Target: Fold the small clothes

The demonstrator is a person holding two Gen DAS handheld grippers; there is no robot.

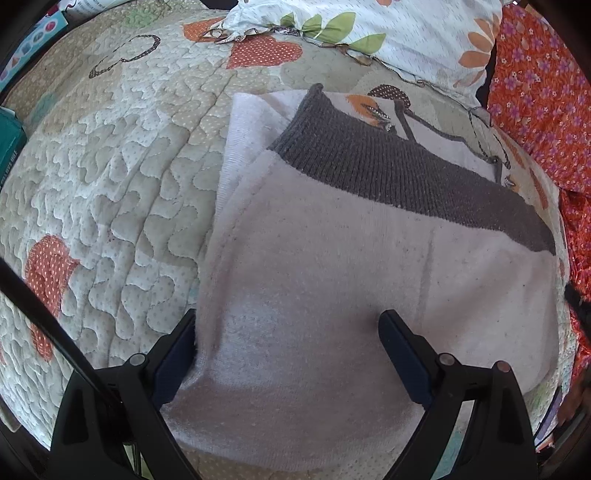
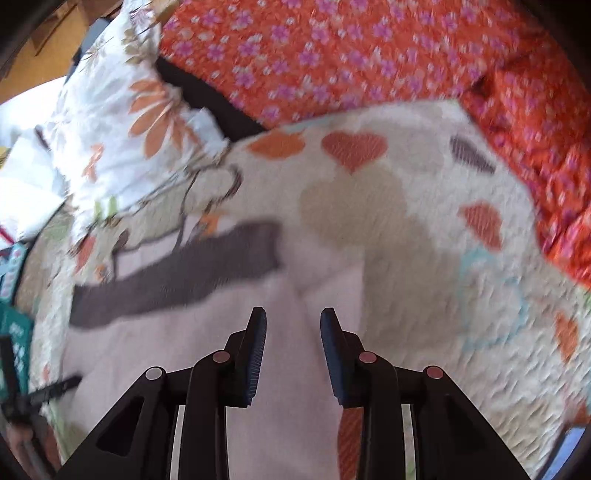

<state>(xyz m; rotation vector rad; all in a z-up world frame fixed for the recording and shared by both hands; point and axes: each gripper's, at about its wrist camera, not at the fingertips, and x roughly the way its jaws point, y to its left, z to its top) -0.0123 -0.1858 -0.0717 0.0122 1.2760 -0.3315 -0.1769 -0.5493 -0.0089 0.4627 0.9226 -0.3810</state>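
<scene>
Left gripper [image 1: 286, 328] fingers wide apart, fuzzy pale-pink garment [image 1: 332, 295] between and beyond them, ribbed grey waistband [image 1: 406, 173] farther ahead. Right gripper [image 2: 293, 325] fingers apart, nothing clamped, pink garment edge below the tips, view blurred. Garment lies flat on stitched heart-patterned quilt [image 1: 110, 184]; floral pillow [image 1: 406, 33] beyond.
</scene>
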